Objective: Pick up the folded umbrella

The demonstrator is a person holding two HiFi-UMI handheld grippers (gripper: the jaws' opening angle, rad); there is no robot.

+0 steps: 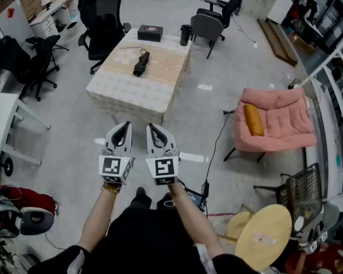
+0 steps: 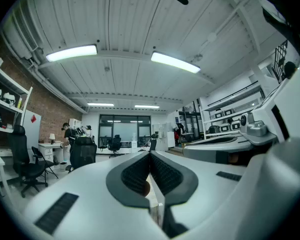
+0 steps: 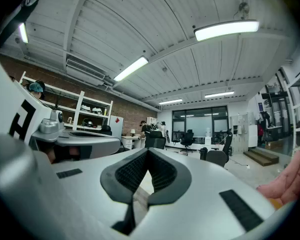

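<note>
Here, 2 grippers are held level and side by side over the floor (image 1: 217, 67), on the near side of the scene. The left gripper (image 1: 121, 131) has its jaws closed tip to tip with nothing between them. The right gripper (image 1: 155, 133) is pressed together the same way and is also empty. The umbrella (image 1: 141, 63), black and folded, lies on the patterned table (image 1: 131, 93), in its far half and a little left of centre, well apart from both grippers. 1 black box (image 1: 150, 33) sits at the table's far edge, and a dark container (image 1: 185, 35) stands at its far right corner. Off to the right is a pink chair (image 1: 277, 121) with an orange cushion (image 1: 253, 119) on it.
</note>
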